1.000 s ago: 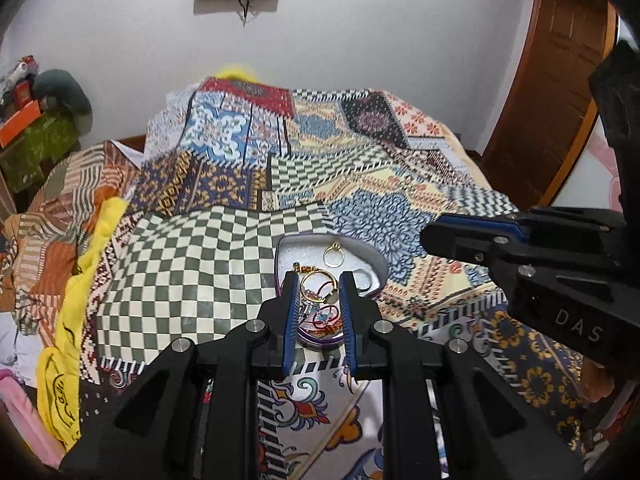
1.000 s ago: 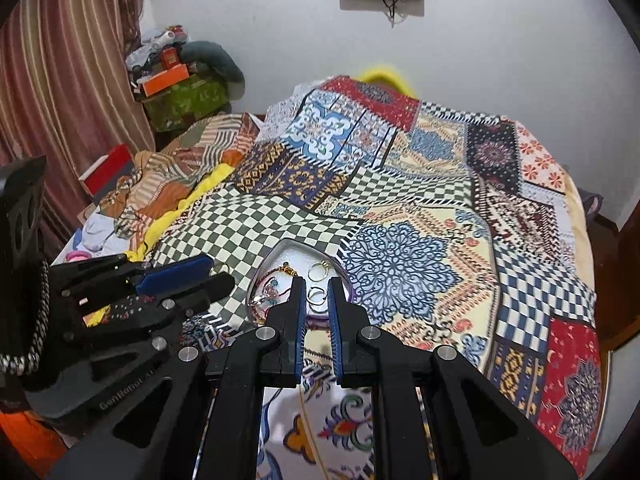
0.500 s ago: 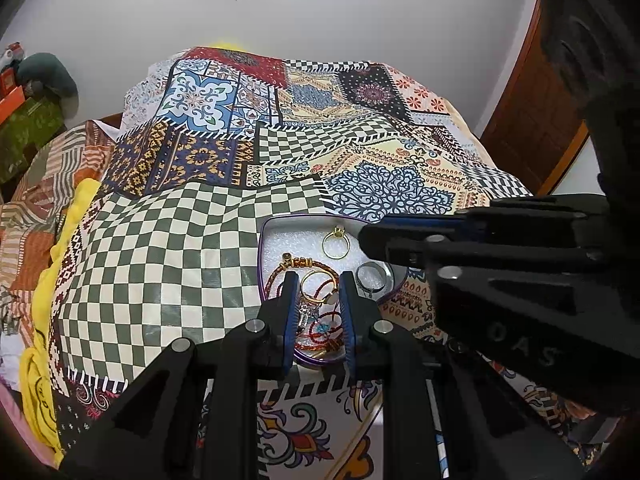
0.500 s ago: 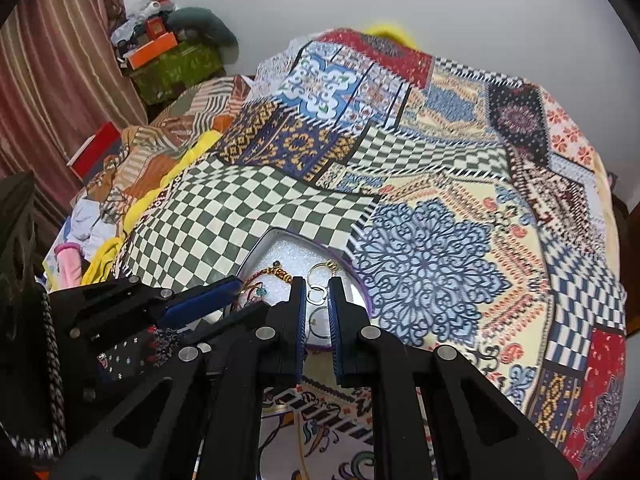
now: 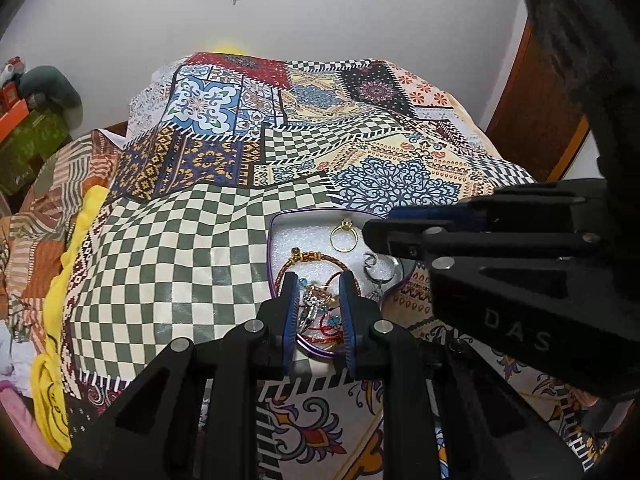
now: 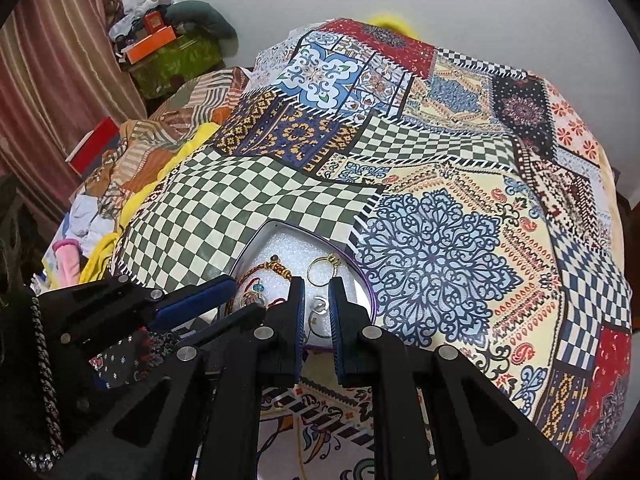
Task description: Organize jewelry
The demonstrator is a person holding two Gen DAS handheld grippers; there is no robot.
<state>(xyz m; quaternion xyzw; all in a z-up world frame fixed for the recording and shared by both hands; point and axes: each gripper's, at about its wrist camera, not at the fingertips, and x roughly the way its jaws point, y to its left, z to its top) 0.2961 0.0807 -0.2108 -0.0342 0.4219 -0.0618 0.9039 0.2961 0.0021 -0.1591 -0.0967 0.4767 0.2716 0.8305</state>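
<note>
Rings (image 5: 343,235) in tin (image 5: 273,240) on bedspread (image 5: 160,248)

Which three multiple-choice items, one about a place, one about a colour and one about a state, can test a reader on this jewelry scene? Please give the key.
1. Where does the heart-shaped tin lie?
A. on the patchwork bedspread
B. on a wooden shelf
C. on the floor

2. What colour is the ring near the tin's far edge?
A. black
B. gold
C. green

3. How is the left gripper?
A. shut flat, its pads touching
B. out of view
C. open, above the tangled bracelets

Key: 1 A, the checked cloth lies around the tin; 2 B, its band is yellow metal; 3 C, a gap shows between the blue pads.
</note>
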